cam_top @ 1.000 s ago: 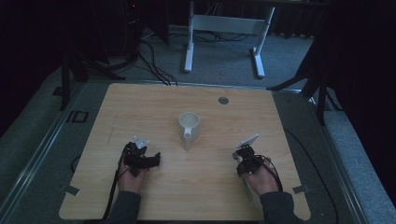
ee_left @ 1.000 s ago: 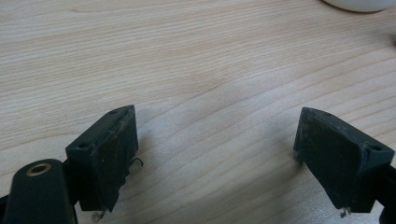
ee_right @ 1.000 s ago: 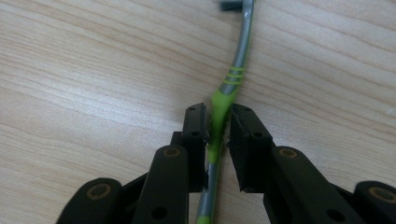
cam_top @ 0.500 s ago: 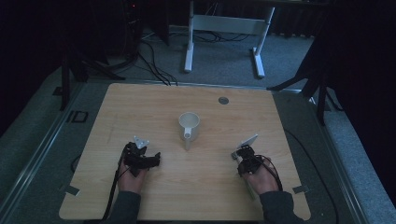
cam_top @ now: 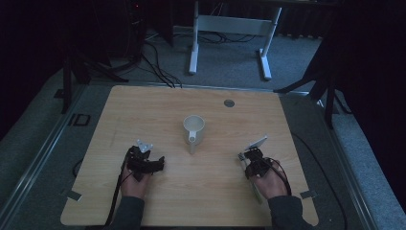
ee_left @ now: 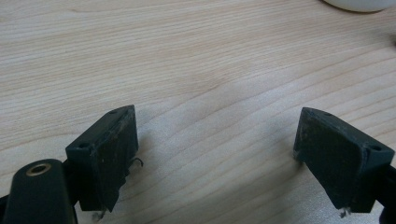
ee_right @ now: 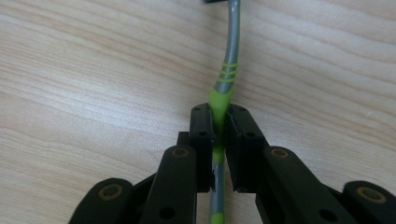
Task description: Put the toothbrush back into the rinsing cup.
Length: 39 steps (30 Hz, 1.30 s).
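Observation:
A white mug [cam_top: 194, 128] stands at the table's middle, its handle toward the person; its base edge [ee_left: 357, 3] peeks in at the top right of the left gripper view. My right gripper [ee_right: 219, 116] is shut on a thin grey utensil handle [ee_right: 232, 37] at its lime-green grip section, low over the wood; what its far end is I cannot tell. From above, the right gripper [cam_top: 249, 160] sits right of the mug, and a pale handle end [cam_top: 256, 192] pokes out beneath the hand. My left gripper [ee_left: 217, 154] is open over bare wood, left of the mug [cam_top: 143, 160].
The wooden table [cam_top: 158, 105] has a round grey grommet [cam_top: 229, 103] near its far edge. Beyond it on the carpet stand a white desk frame [cam_top: 230, 26] and loose cables [cam_top: 153, 57]. Dark stands flank both far corners.

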Motion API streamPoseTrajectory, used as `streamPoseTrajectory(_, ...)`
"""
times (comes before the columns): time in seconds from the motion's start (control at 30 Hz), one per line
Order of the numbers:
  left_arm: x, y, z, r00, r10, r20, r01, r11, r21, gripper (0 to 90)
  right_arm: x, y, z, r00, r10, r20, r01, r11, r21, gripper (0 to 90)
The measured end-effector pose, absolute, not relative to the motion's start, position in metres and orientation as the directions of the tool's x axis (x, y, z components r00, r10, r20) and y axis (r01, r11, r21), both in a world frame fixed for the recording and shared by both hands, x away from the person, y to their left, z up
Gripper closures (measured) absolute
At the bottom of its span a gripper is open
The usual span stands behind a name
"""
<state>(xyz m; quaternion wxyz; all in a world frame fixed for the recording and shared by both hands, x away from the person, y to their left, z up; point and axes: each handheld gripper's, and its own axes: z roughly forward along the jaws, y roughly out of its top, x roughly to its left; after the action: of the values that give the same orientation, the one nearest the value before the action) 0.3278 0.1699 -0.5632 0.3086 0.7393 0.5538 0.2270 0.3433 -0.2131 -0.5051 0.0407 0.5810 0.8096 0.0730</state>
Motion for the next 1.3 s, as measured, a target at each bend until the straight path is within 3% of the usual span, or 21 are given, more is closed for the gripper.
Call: streamPoseTrajectory(1.3, 0.328, 0.17, -0.563, 0.284, 0.959, -0.006, 0.679, -0.196, 0.707, 14.2, 0.349, -0.218, -0.472, -0.316, 0.947, 0.049, 0.889, 0.278, 0.363, 81.3)
